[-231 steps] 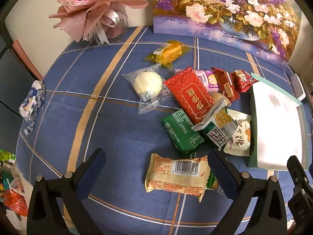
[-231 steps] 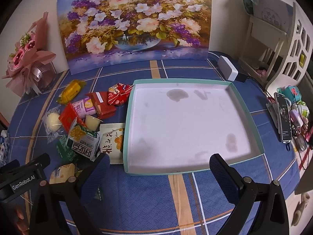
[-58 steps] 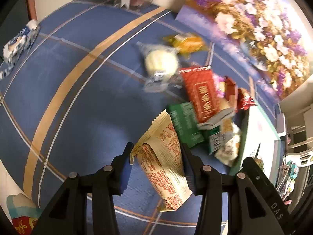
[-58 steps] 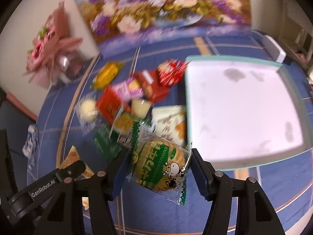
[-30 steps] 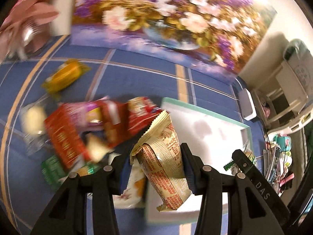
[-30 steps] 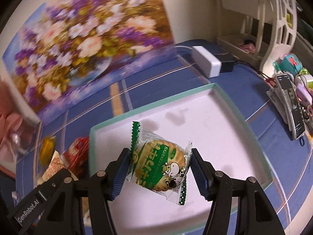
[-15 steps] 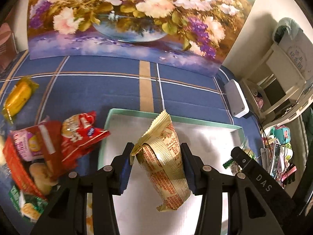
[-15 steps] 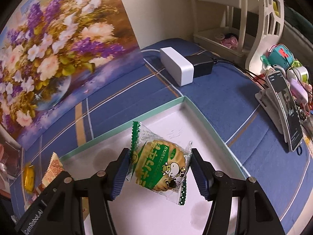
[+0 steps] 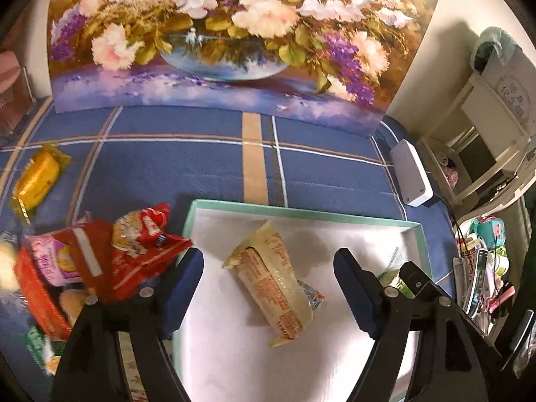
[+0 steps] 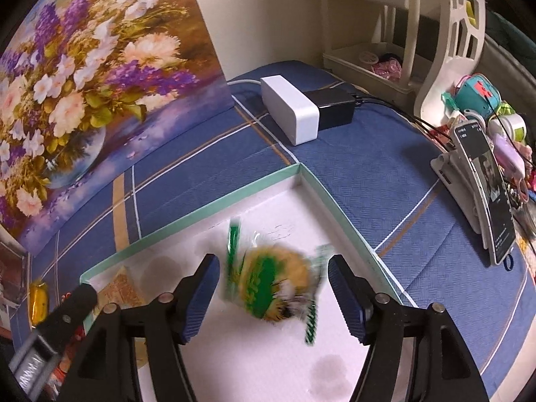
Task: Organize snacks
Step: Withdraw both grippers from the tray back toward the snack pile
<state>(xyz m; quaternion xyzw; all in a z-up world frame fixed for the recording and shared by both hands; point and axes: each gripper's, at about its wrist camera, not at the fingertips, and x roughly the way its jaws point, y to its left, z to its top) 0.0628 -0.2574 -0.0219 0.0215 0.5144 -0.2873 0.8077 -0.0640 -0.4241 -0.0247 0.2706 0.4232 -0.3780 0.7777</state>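
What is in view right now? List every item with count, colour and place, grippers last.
Tray: one, white floor, teal rim, on the tablecloth.
Beige snack pack: one, beige with red print, lying in the tray.
Green snack pack: one, green and yellow, blurred, in the tray.
Snack pile: several, mostly red and pink, left of the tray.
Yellow snack: one, far left on the cloth.
Flower painting: one, against the wall.
White box: one, behind the tray.
Phone: one, dark, on a stand at right.
Left gripper: black, blue pads, opening, clear of the beige pack.
Right gripper: same, opening around the green pack.
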